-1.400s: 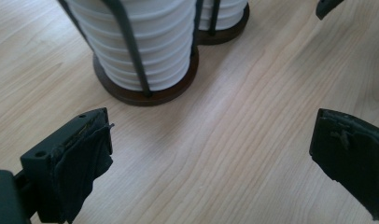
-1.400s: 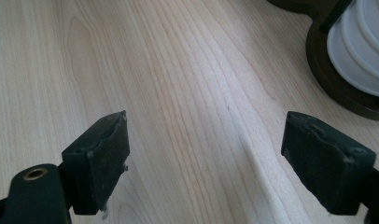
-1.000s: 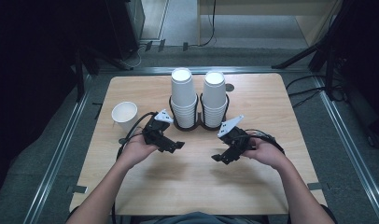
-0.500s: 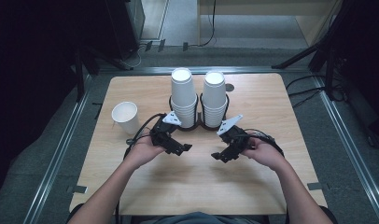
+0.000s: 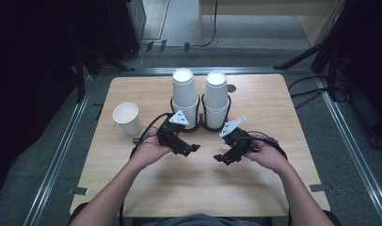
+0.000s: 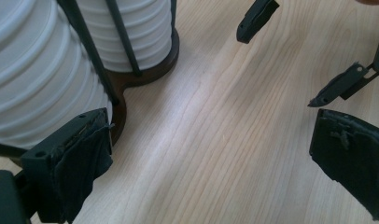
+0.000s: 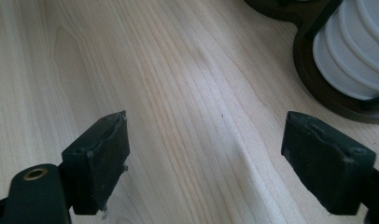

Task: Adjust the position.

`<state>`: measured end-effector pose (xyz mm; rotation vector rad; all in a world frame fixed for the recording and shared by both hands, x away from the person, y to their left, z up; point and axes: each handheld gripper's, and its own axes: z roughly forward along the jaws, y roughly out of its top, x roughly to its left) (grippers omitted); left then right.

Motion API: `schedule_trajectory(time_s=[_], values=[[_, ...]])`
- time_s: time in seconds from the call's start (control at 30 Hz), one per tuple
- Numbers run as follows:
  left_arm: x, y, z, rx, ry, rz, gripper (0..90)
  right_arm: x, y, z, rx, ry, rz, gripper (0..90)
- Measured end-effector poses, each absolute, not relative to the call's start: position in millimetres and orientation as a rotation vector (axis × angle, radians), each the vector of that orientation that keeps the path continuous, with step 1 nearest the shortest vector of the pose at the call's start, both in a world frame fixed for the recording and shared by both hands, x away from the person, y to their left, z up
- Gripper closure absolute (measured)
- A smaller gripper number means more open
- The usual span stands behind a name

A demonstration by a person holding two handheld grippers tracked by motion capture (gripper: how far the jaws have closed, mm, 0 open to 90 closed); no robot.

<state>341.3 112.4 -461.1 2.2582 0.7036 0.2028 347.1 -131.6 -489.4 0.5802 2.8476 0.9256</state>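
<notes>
Two stacks of paper cups [image 5: 185,96] fill a two-ring holder [image 5: 202,126]; one single cup [image 5: 126,118] stands apart on the desk [image 5: 274,188]. The left hand-held gripper [image 5: 191,149] and right hand-held gripper [image 5: 220,158] are both spread wide, empty.

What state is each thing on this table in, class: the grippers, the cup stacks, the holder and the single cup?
Left gripper: jaws open, holding nothing.
Right gripper: jaws open, holding nothing.
Left cup stack: upside down, nested, standing in the holder.
Right cup stack: upside down, nested, in the holder.
Cup holder: upright, both rings filled.
Single cup: upright, mouth up, standing apart.

white cups [image 5: 185,94], black holder [image 5: 201,125]
</notes>
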Motion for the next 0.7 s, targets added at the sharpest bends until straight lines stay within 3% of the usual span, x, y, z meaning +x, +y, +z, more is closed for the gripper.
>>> schedule_trajectory(time_s=[0.7], values=[[343.4, 109.5, -462.1, 2.284, 0.677, 0.197, 0.0, 342.8, -133.8, -489.7, 0.578, 2.853, 0.915, 15.5]])
